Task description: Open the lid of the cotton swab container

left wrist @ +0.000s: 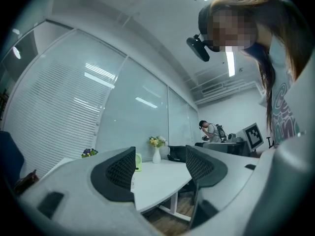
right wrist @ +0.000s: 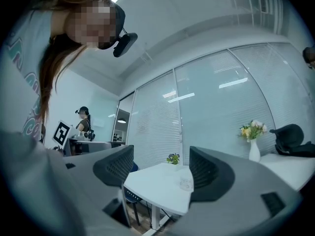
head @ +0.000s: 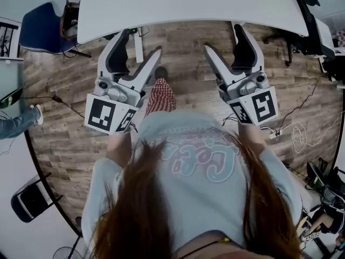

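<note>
Held open and empty short of the bench's [head: 215, 7] near edge: left tongs [head: 141, 43], right tongs [head: 223, 39]; cotton swab container [right wrist: 186, 183] well back from that edge; probably light, slick plastic, best pinned at the body, lid [right wrist: 186, 179] prised at its rim.

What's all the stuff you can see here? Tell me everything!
Table: one, white, ahead of the person.
Container: one, small, clear, on the table.
Vase: one, white, holding flowers, on the table.
Plant: one, green, at the table's far end.
Chair: one, blue, left of the table.
Floor: brown wood, underfoot.
Cables: several, white and black, on the floor at right.
Left tongs: one, white, open, empty.
Right tongs: one, white, open, empty.
</note>
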A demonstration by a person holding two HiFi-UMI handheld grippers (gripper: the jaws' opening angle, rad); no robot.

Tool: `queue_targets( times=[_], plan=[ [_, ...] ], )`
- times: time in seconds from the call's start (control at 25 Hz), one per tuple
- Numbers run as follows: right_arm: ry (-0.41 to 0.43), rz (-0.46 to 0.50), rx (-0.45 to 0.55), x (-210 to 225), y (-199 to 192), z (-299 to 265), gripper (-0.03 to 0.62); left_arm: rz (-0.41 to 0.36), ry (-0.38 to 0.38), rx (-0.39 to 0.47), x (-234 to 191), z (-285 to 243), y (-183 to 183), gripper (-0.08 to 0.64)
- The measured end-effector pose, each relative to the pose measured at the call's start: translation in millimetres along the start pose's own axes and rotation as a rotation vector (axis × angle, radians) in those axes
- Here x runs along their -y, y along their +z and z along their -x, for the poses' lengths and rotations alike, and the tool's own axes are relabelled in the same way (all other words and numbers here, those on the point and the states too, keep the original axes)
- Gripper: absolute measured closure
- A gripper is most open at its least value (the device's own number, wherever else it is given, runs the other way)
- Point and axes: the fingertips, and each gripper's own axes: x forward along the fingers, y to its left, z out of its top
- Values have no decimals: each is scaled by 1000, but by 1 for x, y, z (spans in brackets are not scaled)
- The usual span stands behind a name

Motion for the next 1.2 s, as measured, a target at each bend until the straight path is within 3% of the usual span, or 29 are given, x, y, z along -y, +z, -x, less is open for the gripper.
queue_targets(
  times=[0.28, 0.68, 1.2],
  plan=[
    [-17, 1, -10, 28, -7, -68, 253, 16, -29, 0, -63, -46, -4, 272],
    [-93, 14, -8, 79, -13, -146, 253, 6, -136, -21, -136, -119, -7, 272],
    [-171, 3, -19, 119, -34, -199, 253, 24, -284, -53, -182, -181, -30, 272]
  ],
)
